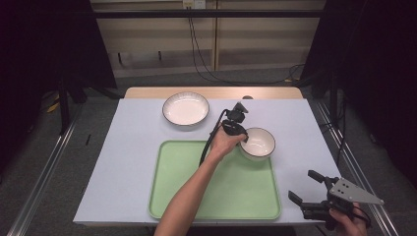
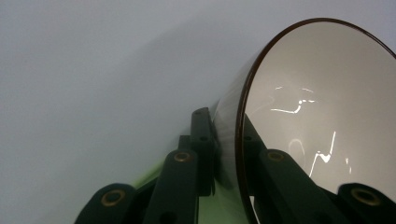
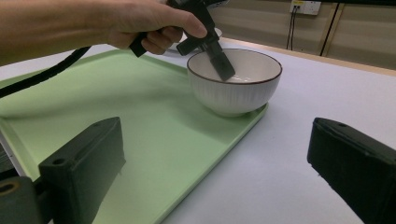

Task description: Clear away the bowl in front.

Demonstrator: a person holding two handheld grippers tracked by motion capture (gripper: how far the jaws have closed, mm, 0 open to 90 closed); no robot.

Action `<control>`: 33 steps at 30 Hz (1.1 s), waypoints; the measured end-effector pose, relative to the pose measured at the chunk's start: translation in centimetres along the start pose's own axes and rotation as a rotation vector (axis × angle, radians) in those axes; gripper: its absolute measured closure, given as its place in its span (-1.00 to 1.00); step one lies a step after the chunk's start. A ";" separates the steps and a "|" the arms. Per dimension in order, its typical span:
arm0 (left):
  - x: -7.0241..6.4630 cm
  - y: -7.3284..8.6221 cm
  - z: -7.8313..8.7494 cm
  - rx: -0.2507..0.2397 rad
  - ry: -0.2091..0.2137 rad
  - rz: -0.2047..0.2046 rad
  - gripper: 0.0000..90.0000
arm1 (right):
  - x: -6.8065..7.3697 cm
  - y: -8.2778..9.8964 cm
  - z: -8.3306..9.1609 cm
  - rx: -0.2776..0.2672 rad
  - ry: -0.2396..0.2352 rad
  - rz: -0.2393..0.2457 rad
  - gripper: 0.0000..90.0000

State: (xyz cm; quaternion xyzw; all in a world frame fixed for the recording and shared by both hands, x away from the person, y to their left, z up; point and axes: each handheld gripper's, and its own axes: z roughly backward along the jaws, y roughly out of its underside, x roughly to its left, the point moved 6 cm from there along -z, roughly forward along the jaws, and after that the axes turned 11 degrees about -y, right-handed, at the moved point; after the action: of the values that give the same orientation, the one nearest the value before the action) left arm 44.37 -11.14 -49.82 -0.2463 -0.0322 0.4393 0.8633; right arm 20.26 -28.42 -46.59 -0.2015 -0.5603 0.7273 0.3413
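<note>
Nearest my lens, the right gripper [image 1: 314, 189] sits at the desk's near right corner, its blocky matte-black fingers [image 3: 84, 163] spread wide with nothing between them, pointing across the desk toward the tray. A grey three-cornered plate tops its body.

Further in, my left gripper [image 1: 244, 140] is clamped on the rim of the small bowl [image 1: 259, 142]. In the left gripper view one black finger [image 2: 203, 149] presses the ribbed outer wall while the other lies flat against the glossy inside, so the thin dark-edged rim is pinched between them. The person's hand [image 1: 225, 143] wraps the handle, and a thick black cable trails back over the tray.

The small bowl is round, deep, glazed white ceramic with fine vertical ridges outside and a smooth, shiny interior catching light streaks. In the right gripper view it rests on the far right corner of the green tray [image 1: 172, 191], its side bulging past the tray's edge.

The green tray is a pale, smooth plastic rectangle with rounded corners and a low raised lip, lying on the matte grey-white desk [image 1: 123, 167].

Beyond the tray, well apart from the bowl, a wide shallow white dish [image 1: 186, 109] with a dark rim and ribbed sides stands on the desk.
</note>
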 end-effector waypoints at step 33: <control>1.9 0.7 4.8 -0.316 -0.022 -0.079 -0.93 | 0.0 0.0 -0.1 0.005 -0.001 0.001 -0.92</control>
State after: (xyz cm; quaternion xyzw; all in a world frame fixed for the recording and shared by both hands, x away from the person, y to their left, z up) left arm 43.73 -7.45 -46.22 -0.3727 -0.1199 0.3970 0.8302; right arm 20.33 -28.39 -46.63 -0.2007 -0.5586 0.7290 0.3410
